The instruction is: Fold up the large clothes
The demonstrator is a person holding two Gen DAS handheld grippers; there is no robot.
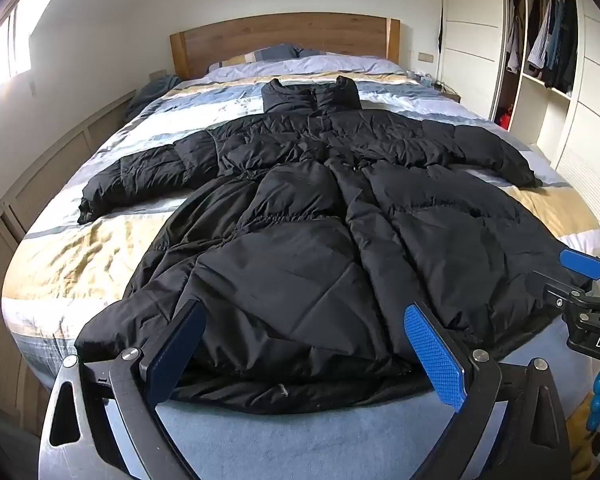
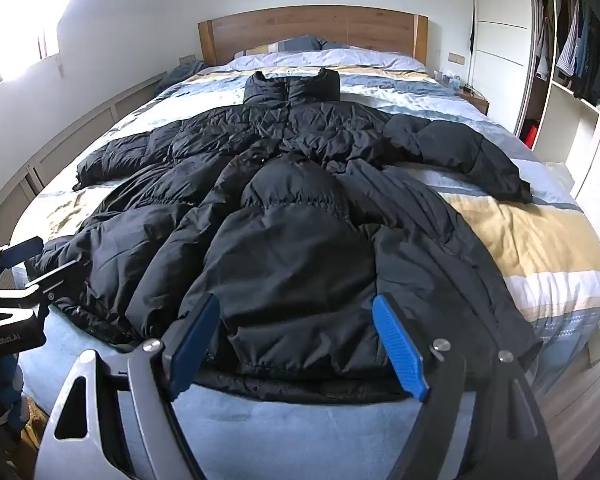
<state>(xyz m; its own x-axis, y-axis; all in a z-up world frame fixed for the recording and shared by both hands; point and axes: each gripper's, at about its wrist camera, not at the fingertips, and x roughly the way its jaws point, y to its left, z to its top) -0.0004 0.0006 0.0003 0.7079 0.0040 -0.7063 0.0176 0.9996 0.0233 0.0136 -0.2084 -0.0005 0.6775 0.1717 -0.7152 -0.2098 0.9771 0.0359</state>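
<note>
A long black puffer coat (image 1: 300,216) lies spread flat on the bed, collar toward the headboard, both sleeves stretched out sideways, hem at the near edge. It also shows in the right wrist view (image 2: 292,216). My left gripper (image 1: 304,344) is open over the left part of the hem, holding nothing. My right gripper (image 2: 300,332) is open over the right part of the hem, holding nothing. The right gripper also shows at the right edge of the left wrist view (image 1: 580,276). The left gripper shows at the left edge of the right wrist view (image 2: 24,264).
The bed (image 1: 80,256) has a striped blue, white and tan cover and a wooden headboard (image 1: 284,36). A low panelled wall (image 1: 40,176) runs along its left side. An open wardrobe (image 1: 548,40) with hanging clothes stands at the right.
</note>
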